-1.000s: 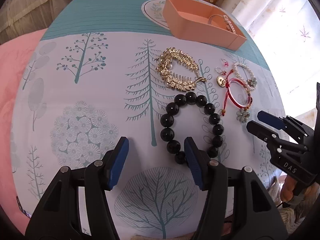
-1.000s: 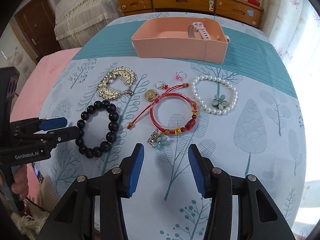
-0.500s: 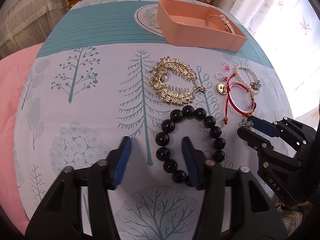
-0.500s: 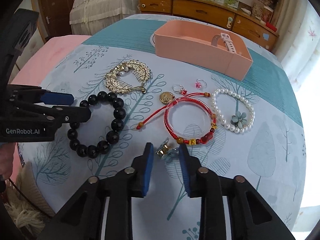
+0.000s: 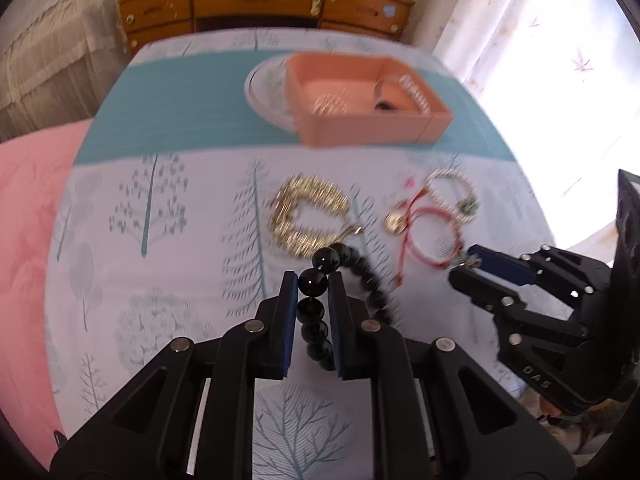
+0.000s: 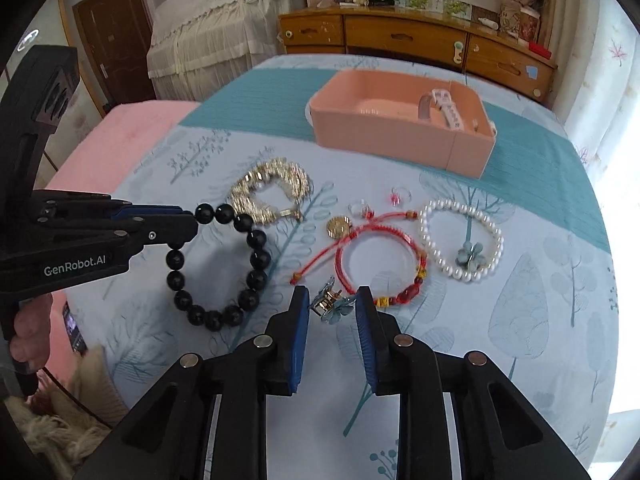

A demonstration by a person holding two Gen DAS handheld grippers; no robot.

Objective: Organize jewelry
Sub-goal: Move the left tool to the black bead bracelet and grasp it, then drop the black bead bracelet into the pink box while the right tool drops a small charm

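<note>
The black bead bracelet [image 6: 218,266] is gripped at its far-left beads by the closed left claw [image 5: 313,286], its loop hanging down toward the bed [image 6: 540,280]. The right claw [image 6: 333,308] is clamped, slightly parted, on a blue flower clip [image 6: 332,306], its gold clasp pointing left. Just beyond lie a red cord bracelet [image 6: 380,258], pearl bracelet [image 6: 460,240] and gold comb [image 6: 272,192], before the pink tray [image 6: 400,140].

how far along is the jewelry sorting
Done: a watch lies in the pink box. In hand: left gripper shut on the black bead bracelet, right gripper around the flower clip. Left: gold comb, red bracelet, pearl bracelet.
</note>
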